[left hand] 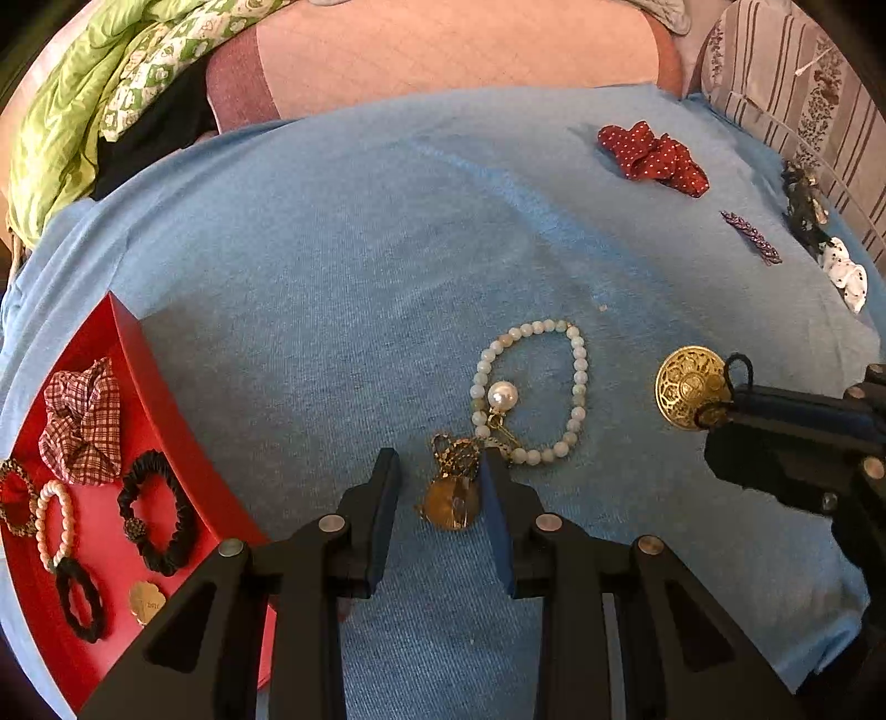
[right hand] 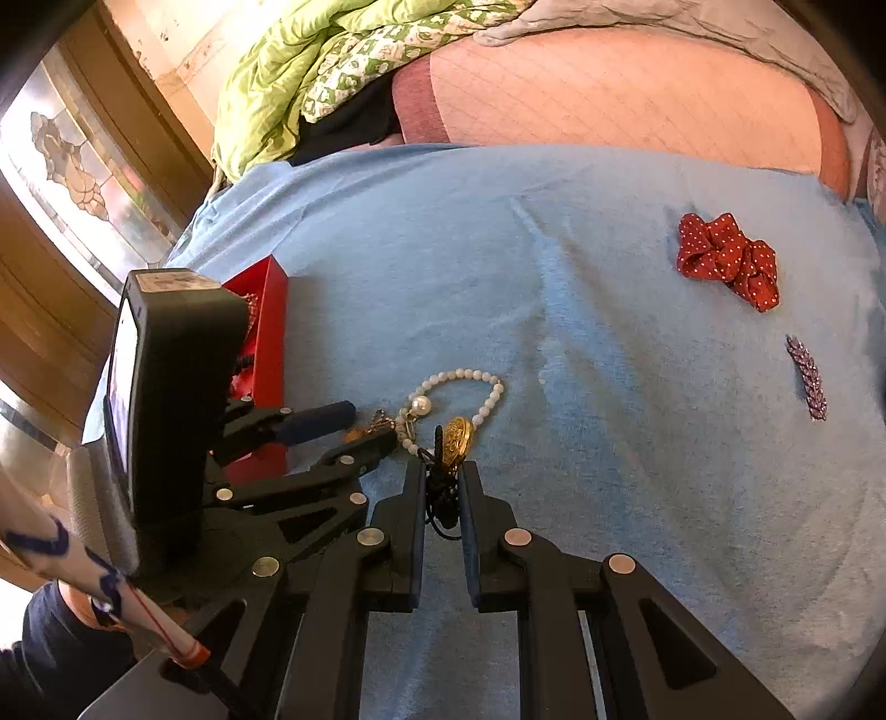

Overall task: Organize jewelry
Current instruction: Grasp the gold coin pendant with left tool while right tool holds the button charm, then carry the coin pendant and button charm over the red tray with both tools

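On the blue cloth (left hand: 332, 249) my left gripper (left hand: 440, 468) is open, its fingers on either side of a gold pendant with a lacy top (left hand: 451, 493). A pale bead bracelet with a big pearl (left hand: 531, 387) lies just beyond it. My right gripper (right hand: 443, 471) is shut on the black cord of a round gold filigree medallion (right hand: 460, 437); the same medallion shows in the left wrist view (left hand: 689, 385), at the right gripper's tip. A red tray (left hand: 144, 360) at the left holds scrunchies, a pearl bracelet and a gold piece.
A red dotted scrunchie (left hand: 653, 158), a purple leaf clip (left hand: 750, 235), a black ornament (left hand: 803, 205) and a white flower piece (left hand: 844, 274) lie at the far right. Green bedding (left hand: 83, 111) and a pink mattress (left hand: 443, 50) lie behind. A wooden door (right hand: 72, 183) stands left.
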